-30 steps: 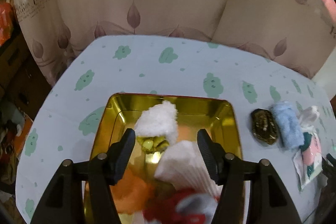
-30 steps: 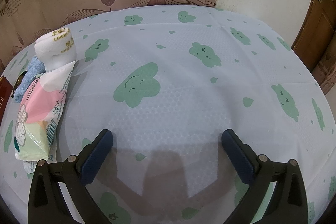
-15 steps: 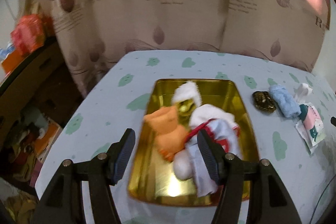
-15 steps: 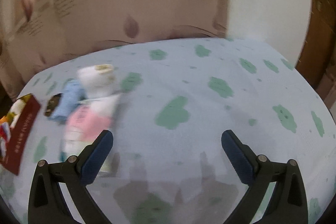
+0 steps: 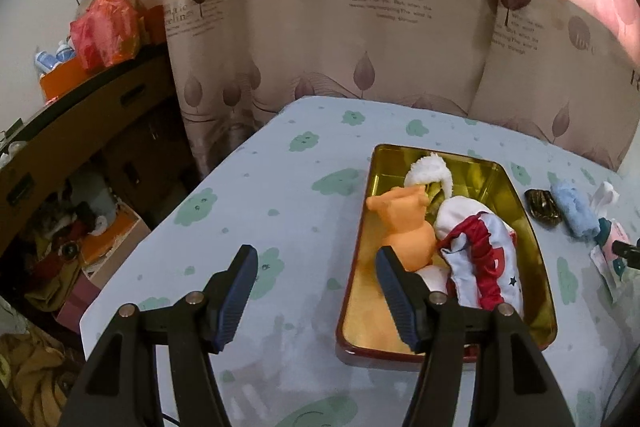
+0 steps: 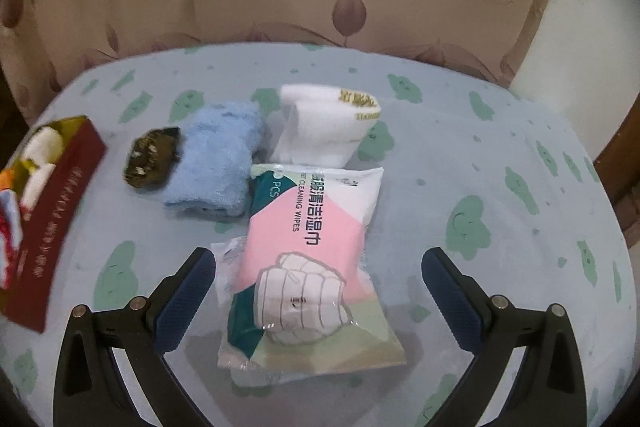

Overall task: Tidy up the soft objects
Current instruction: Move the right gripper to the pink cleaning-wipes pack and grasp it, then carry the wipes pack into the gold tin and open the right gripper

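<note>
A gold tin tray point(image 5: 538, 267) with a red outside point(image 6: 52, 219) holds an orange plush point(image 5: 404, 227), a white fluffy piece point(image 5: 430, 173) and a red-white-blue cloth point(image 5: 486, 267). My left gripper point(image 5: 314, 287) is open and empty, above the table to the tray's left. My right gripper point(image 6: 318, 291) is open and empty, its fingers either side of a pink wipes pack point(image 6: 308, 255). Beyond it lie a blue towel point(image 6: 218, 163), a white rolled cloth point(image 6: 328, 127) and a dark brown object point(image 6: 152, 159).
The table wears a pale cloth with green cloud prints point(image 5: 248, 227). A leaf-print curtain point(image 5: 340, 27) hangs behind it. Cardboard boxes and clutter point(image 5: 80, 187) stand off the table's left edge. A wooden door frame point(image 6: 624, 155) is at the right.
My left gripper pulled back and up from over the tray, then shifted left of it. My right gripper swung left and now frames the wipes pack.
</note>
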`<state>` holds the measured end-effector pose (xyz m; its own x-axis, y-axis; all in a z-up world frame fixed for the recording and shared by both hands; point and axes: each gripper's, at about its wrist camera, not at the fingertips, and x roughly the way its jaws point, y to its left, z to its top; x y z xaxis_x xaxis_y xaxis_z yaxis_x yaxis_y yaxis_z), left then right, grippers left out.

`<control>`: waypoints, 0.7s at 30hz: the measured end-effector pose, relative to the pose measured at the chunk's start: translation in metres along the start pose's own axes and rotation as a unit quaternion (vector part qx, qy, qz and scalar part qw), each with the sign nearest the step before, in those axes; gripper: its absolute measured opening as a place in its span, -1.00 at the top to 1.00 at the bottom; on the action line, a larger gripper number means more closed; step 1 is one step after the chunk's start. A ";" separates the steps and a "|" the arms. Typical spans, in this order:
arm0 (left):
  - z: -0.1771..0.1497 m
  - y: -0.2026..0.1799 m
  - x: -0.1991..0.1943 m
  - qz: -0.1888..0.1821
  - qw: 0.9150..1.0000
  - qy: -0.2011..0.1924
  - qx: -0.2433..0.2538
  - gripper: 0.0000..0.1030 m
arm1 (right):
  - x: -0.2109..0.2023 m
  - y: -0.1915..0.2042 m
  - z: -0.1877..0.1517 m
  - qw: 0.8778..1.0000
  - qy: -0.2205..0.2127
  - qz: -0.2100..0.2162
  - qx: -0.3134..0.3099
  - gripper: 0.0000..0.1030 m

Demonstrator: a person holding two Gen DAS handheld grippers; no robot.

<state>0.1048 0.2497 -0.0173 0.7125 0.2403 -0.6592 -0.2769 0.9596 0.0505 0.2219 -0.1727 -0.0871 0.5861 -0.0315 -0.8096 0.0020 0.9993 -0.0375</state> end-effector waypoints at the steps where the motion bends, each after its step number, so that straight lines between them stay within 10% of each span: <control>1: -0.001 0.003 -0.001 -0.002 1.000 -0.004 -0.002 -0.22 | 0.005 0.002 0.000 1.000 0.005 -0.008 0.002 -0.99; 4: -0.003 0.009 -0.003 0.000 1.000 -0.017 -0.008 -0.22 | 0.014 0.005 0.000 1.000 0.020 -0.022 0.007 -0.95; 8: -0.003 0.009 -0.003 -0.002 1.000 -0.017 -0.007 -0.22 | 0.022 0.005 -0.001 0.999 0.029 -0.016 0.016 -0.33; 21: -0.003 0.019 0.001 -0.003 1.000 -0.007 -0.028 -0.22 | 0.000 0.007 -0.006 0.999 0.008 0.002 0.031 -0.16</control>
<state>0.0989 0.2680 -0.0191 0.7228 0.2370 -0.6492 -0.3082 0.9513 0.0042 0.2175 -0.1653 -0.0910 0.5733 -0.0274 -0.8189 0.0505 0.9987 0.0020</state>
